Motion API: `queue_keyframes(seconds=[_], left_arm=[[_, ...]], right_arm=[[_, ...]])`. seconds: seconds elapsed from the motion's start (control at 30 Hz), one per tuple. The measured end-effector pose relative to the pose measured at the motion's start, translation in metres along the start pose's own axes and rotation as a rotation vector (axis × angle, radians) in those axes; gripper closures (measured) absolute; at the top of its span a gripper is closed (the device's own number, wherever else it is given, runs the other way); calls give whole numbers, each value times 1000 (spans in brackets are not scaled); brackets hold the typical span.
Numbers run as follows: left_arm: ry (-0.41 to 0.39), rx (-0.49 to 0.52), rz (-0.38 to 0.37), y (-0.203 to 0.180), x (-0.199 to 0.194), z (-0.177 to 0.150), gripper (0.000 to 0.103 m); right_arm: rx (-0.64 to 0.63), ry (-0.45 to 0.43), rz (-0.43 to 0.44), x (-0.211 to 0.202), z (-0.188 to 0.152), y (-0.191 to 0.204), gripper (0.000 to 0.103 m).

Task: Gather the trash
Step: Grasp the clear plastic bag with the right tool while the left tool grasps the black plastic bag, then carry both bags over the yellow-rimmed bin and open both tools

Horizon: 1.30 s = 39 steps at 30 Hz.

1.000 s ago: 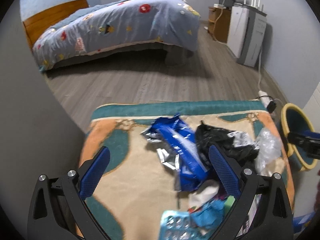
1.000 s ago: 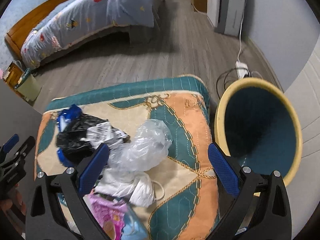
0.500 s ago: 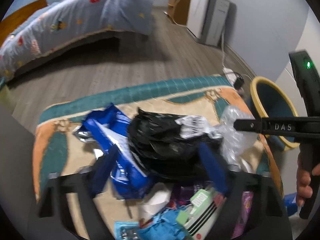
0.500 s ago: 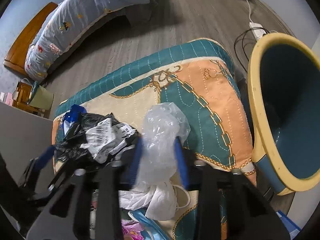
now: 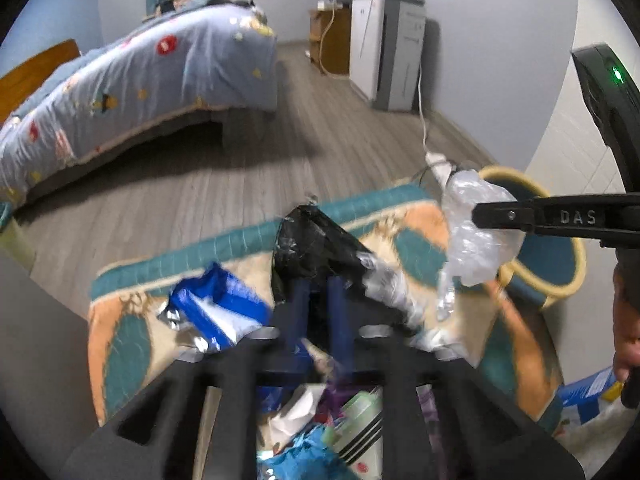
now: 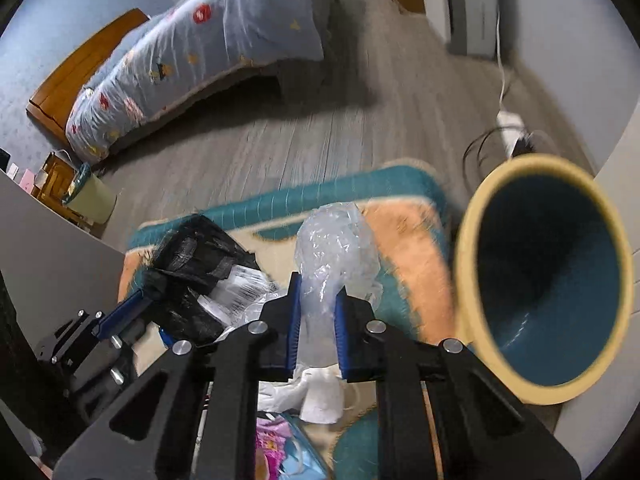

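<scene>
Both grabbers are loaded, the left gripper [image 5: 319, 312] clamped on the black bag [image 5: 316, 240] above the mat [image 5: 120, 344], the right gripper [image 6: 316, 320] closing on the clear plastic wad [image 6: 336, 252], probably headed for the bin [image 6: 544, 280] just beside.

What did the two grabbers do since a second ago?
Both snapped closed from wide open: the left gripper shut on the black bag, and the right gripper, jaws closing, squeezes the clear plastic bag. The bin and blue wrapper stayed put.
</scene>
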<state>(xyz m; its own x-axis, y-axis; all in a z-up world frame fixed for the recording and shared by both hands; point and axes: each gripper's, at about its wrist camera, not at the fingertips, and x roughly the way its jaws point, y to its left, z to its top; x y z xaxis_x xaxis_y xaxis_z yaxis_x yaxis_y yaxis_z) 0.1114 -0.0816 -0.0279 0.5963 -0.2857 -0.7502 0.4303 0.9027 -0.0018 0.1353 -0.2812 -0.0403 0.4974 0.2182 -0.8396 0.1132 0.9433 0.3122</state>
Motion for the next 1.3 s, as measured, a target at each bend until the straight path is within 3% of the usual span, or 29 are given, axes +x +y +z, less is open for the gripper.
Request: queue_keyframes(seconds=[0.13, 0.23, 0.37, 0.63, 0.8, 0.87, 0.9, 0.93, 0.97, 1.03, 1.1, 1.3], left_arm=[[-73, 10, -34, -16, -16, 19, 95], [-108, -6, -101, -32, -22, 32, 95], [-141, 26, -179, -68, -23, 46, 95], [-124, 76, -335, -144, 4, 56, 95], [-65, 84, -386, -170, 32, 51, 95], [-49, 93, -381, -178, 38, 47, 94], [-44, 98, -382, -179, 38, 45, 88], [-40, 101, -379, -179, 39, 44, 81], [-36, 102, -374, -180, 40, 43, 75], [-42, 96, -374, -178, 39, 45, 48], [-61, 86, -365, -171, 35, 45, 35], [-87, 66, -316, -157, 25, 48, 11]], right_arm=[[17, -73, -32, -46, 14, -28, 89], [31, -108, -40, -74, 23, -50, 89], [18, -153, -154, -100, 27, -87, 89], [103, -105, -312, -86, 24, -159, 89], [146, -67, -335, -75, 16, -187, 87], [149, -60, -347, -69, 17, -190, 76], [145, -58, -355, -66, 18, -190, 69], [142, -58, -361, -66, 18, -192, 52], [137, -63, -371, -65, 17, -192, 41], [136, -73, -376, -67, 17, -192, 38], [148, -80, -374, -69, 17, -192, 33], [148, -97, -361, -73, 19, -185, 11]])
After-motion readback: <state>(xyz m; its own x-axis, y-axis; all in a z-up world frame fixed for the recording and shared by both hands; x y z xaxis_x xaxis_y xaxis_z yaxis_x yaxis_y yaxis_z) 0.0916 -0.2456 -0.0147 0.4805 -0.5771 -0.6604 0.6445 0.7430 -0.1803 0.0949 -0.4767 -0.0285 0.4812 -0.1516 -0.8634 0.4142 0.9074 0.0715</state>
